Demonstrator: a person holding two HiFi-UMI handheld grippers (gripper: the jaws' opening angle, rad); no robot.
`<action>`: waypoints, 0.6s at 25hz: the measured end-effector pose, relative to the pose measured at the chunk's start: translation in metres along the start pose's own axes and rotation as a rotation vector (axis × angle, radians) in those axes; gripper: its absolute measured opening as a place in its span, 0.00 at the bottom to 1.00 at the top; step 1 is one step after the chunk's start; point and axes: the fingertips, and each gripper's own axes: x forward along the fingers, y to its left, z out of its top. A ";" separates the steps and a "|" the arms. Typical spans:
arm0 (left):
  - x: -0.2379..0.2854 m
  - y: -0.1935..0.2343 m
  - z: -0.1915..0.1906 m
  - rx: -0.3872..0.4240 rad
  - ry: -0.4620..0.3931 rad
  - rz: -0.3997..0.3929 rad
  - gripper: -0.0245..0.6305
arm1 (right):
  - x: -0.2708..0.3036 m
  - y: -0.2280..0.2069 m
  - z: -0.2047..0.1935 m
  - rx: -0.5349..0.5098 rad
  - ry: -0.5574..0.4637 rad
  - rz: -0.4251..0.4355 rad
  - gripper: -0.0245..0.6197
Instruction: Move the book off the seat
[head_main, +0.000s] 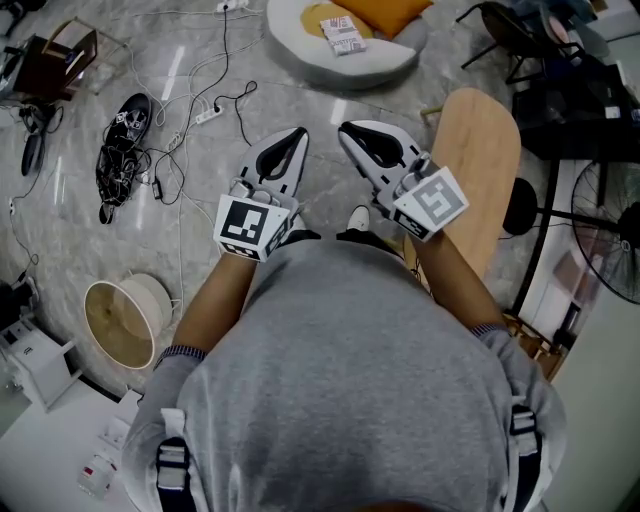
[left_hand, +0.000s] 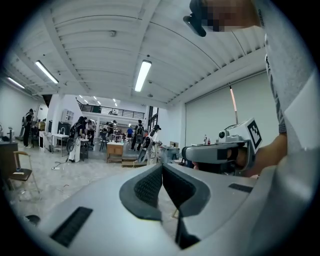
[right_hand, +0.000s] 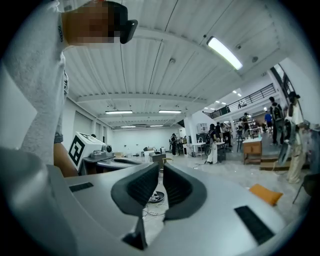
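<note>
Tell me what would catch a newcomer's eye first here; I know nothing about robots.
First, the two hand-held tools at the middle of the head view: the left gripper and right gripper, each carrying a cube with black-and-white square markers, held out empty over the marble floor. Next, the book lying on the pale round seat at the top edge, beside an orange cushion, and the oval wooden board at right.
</note>
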 end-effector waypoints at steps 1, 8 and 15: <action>0.000 0.001 -0.002 -0.002 0.007 0.007 0.07 | 0.000 -0.001 -0.002 0.008 0.007 -0.006 0.11; -0.006 0.019 -0.028 -0.058 0.118 0.081 0.19 | 0.000 -0.008 -0.025 0.084 0.079 -0.060 0.16; -0.017 0.037 -0.042 -0.087 0.163 0.118 0.40 | 0.014 -0.004 -0.045 0.025 0.185 -0.088 0.35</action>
